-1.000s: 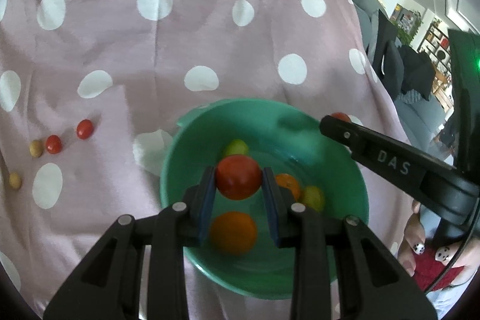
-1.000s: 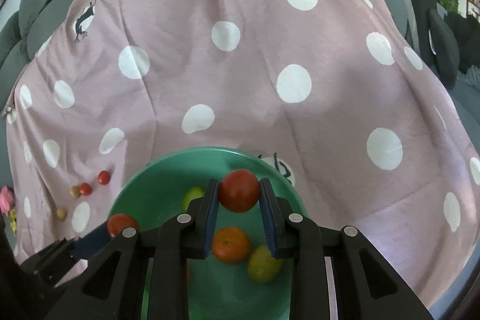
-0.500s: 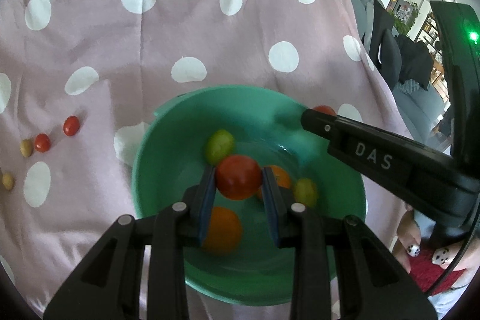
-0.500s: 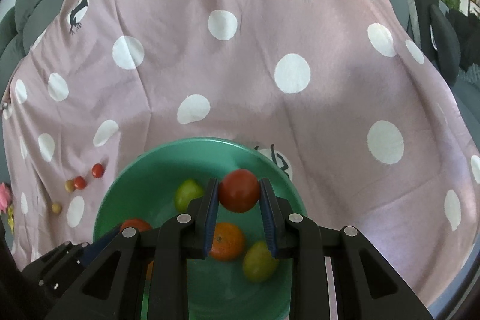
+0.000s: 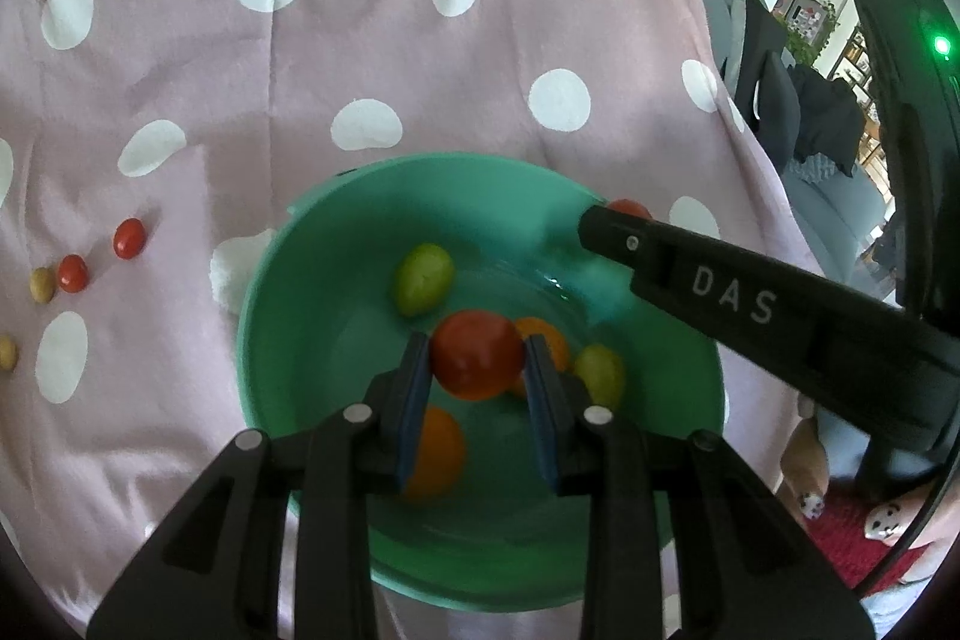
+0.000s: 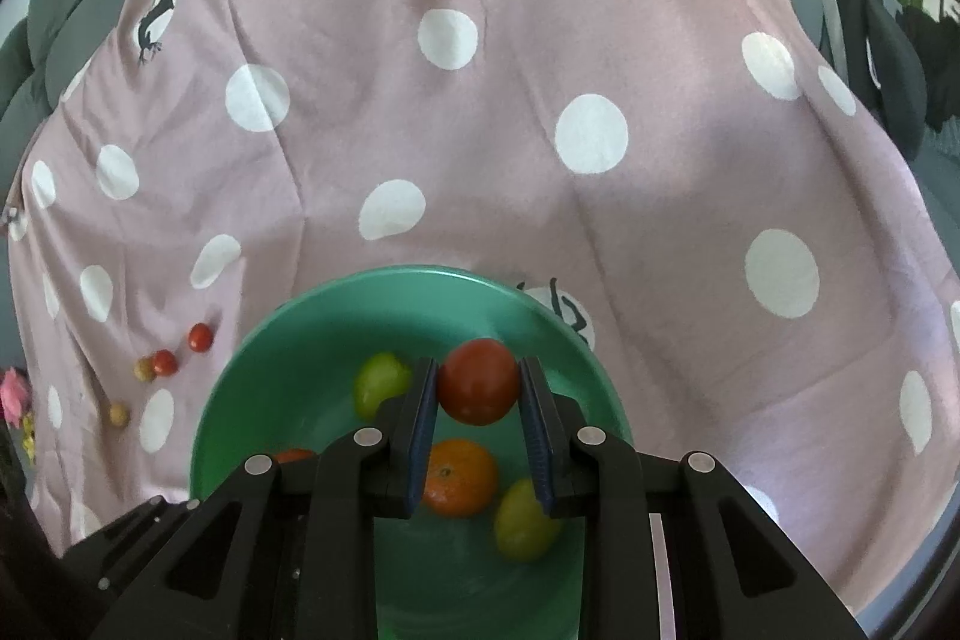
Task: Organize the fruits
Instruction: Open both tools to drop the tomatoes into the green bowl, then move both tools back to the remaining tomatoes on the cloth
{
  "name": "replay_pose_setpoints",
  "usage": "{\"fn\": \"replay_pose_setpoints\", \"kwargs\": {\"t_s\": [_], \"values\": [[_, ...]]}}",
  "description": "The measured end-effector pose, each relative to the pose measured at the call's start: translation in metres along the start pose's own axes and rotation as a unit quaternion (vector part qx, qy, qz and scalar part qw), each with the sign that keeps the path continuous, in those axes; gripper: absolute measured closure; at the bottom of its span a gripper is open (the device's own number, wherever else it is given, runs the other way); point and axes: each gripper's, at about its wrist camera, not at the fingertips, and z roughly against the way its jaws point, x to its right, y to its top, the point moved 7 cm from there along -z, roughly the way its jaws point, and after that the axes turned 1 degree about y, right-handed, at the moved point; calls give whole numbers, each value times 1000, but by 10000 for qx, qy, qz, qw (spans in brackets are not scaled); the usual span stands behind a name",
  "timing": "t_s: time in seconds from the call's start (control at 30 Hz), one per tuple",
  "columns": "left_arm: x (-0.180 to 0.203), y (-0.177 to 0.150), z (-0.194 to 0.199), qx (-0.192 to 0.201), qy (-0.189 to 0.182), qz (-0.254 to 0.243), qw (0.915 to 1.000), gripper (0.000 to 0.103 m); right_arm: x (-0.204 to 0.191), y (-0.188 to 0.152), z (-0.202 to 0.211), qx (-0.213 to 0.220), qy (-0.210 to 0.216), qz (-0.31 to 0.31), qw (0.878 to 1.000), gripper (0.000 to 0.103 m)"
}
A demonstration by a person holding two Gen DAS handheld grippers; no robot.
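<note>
Green bowl [image 5: 270, 292] rim under both grippers, left gripper [image 5: 478, 370] and right gripper [image 6: 478, 391] fingers each clamping a red tomato [image 5: 477, 361].

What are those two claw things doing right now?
Left gripper: closed on a red tomato.
Right gripper: closed on another red tomato, above the green bowl.

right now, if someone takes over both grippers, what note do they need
Left gripper: shut on a red tomato, held over the green bowl.
Right gripper: shut on another red tomato, also over the bowl.
Done: two green fruits and at least two oranges lie in the bowl.
Left: release both tomatoes into the bowl, then collect the four small red and yellow fruits on the spotted cloth, left of the bowl.
</note>
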Motion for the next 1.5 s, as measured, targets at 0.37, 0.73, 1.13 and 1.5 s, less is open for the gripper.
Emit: {"fn": "replay_pose_setpoints", "kwargs": {"t_s": [0.37, 0.73, 1.13, 1.5], "values": [[-5, 9, 31, 421, -121, 113, 9990, 56, -12, 4, 8, 246, 298, 17, 9992, 49], [-97, 3, 86, 805, 539, 694, 9929, 55, -39, 4, 10, 388, 311, 230, 9985, 49], [-256, -25, 140, 1024, 1610, 1610, 9683, 55, -123, -15, 2, 319, 768, 691, 9941, 49], [-292, 7, 88, 631, 957, 2050, 9720, 57, -226, -13, -51, -604, 1389, 751, 9856, 53]]}}
